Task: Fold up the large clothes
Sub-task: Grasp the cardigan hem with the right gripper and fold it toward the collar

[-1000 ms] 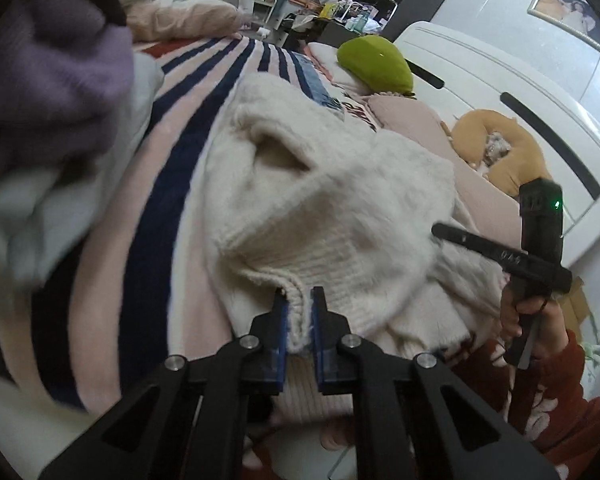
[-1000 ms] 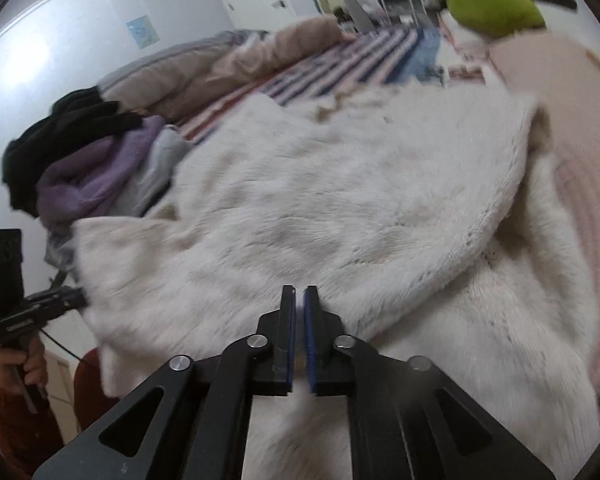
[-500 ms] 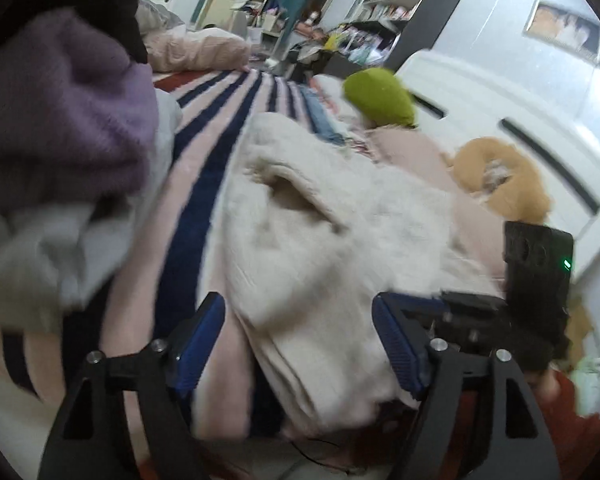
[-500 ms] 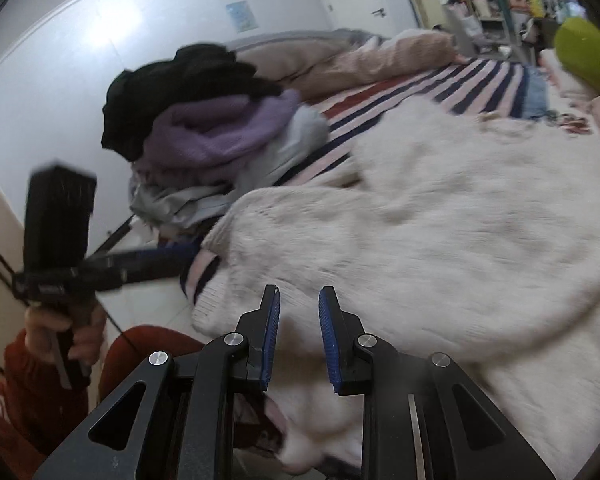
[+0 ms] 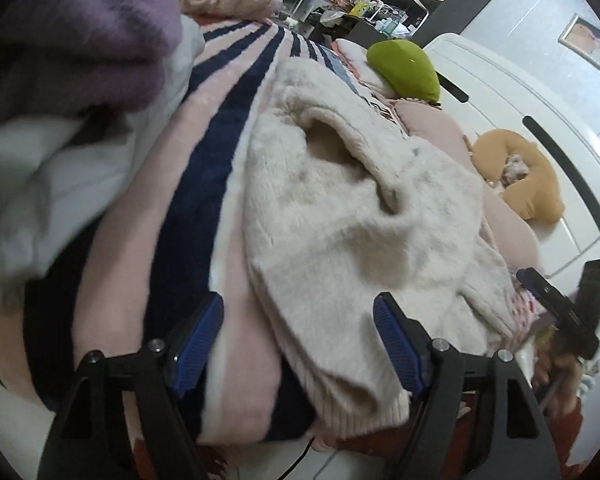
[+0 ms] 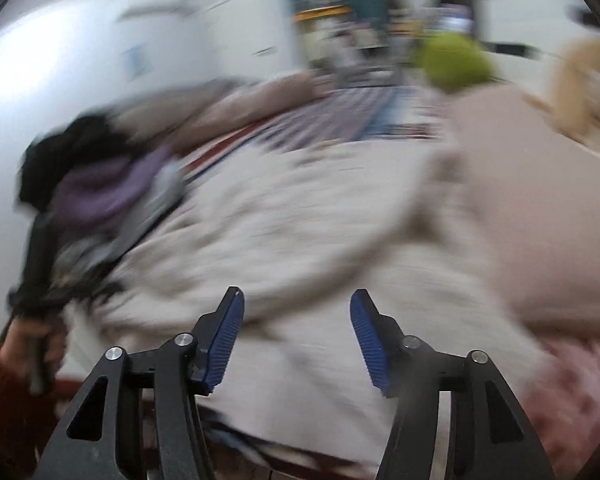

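Right wrist view blurs your cream sweater (image 6: 300,216); both the left gripper (image 5: 298,340) and right gripper (image 6: 296,338) have fingers spread, empty.

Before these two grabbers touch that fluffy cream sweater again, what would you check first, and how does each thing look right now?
1. Left gripper jaws open: ok.
2. Right gripper jaws open: ok.
3. Fluffy cream knitted sweater free of both grippers: ok.
4. Sweater lying flat: not ok, bunched with a deep crease.
5. Purple fuzzy garment pile clear of the sweater: ok.
6. Right wrist view sharp enough to aim: not ok, blurred.
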Available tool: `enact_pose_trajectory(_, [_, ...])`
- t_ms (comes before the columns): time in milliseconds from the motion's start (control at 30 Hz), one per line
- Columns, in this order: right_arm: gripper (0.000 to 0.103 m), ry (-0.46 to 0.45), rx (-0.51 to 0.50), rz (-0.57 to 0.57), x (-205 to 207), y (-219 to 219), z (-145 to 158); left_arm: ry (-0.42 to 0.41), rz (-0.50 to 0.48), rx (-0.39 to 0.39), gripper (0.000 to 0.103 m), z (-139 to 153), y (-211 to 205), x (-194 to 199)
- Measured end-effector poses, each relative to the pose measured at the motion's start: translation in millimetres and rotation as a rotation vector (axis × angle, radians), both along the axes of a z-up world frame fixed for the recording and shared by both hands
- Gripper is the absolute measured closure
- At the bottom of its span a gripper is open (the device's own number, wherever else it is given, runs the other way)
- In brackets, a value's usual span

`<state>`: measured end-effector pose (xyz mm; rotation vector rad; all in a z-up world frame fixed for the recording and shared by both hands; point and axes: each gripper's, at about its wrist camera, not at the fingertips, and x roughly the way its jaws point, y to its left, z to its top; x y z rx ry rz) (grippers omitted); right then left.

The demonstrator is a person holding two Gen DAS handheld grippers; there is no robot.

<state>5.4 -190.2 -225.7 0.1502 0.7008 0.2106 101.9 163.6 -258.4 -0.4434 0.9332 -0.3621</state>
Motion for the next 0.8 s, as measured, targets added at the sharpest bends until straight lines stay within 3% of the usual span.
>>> enact_pose_trajectory(100, [0.035,0.049,0.043,-0.140,-12,-45,-13,-0.002,-0.016,-0.017,0.029,2,-5,-9])
enact_pose_trajectory(267, [0.035,0.184,0.102,-0.181,-18,-66,-53,0.027,-0.048,-0.102,0.027,-2,-9,-5])
enact_pose_trajectory(333, [0.033,0.159,0.121,-0.181,-22,-64,-59,0.027,-0.053,-0.134,0.027,-5,-15,-2])
enact_pose_trajectory(400, [0.033,0.164,0.149,-0.150,-20,-60,-59,0.014,-0.045,-0.194,0.034,-7,-21,0])
enact_pose_trajectory(433, [0.034,0.166,0.166,-0.127,-18,-55,-58,0.013,-0.053,-0.230,0.046,-11,-25,2])
enact_pose_trajectory(467, [0.036,0.172,0.192,-0.082,-17,-49,-61,0.019,-0.053,-0.242,0.051,-15,-31,5])
enact_pose_trajectory(533, [0.043,0.179,0.193,-0.041,-11,-37,-66,0.001,-0.028,-0.187,0.057,-17,-43,5])
enact_pose_trajectory(567, [0.049,0.172,0.183,-0.060,-9,-36,-67,0.003,-0.023,-0.186,0.065,-17,-45,6])
enact_pose_trajectory(600, [0.067,0.167,0.205,-0.079,-8,-38,-69,0.021,-0.015,-0.205,0.073,-16,-45,7])
enact_pose_trajectory(633, [0.081,0.169,0.265,-0.090,-6,-43,-71,0.034,-0.017,-0.234,0.089,-16,-43,8])
enact_pose_trajectory(700, [0.091,0.153,0.351,-0.087,-6,-48,-71,0.014,-0.027,-0.251,0.090,-8,-41,5])
enact_pose_trajectory(800, [0.094,0.091,0.343,-0.038,-16,-39,-56,-0.050,-0.052,-0.210,0.092,16,-44,-6])
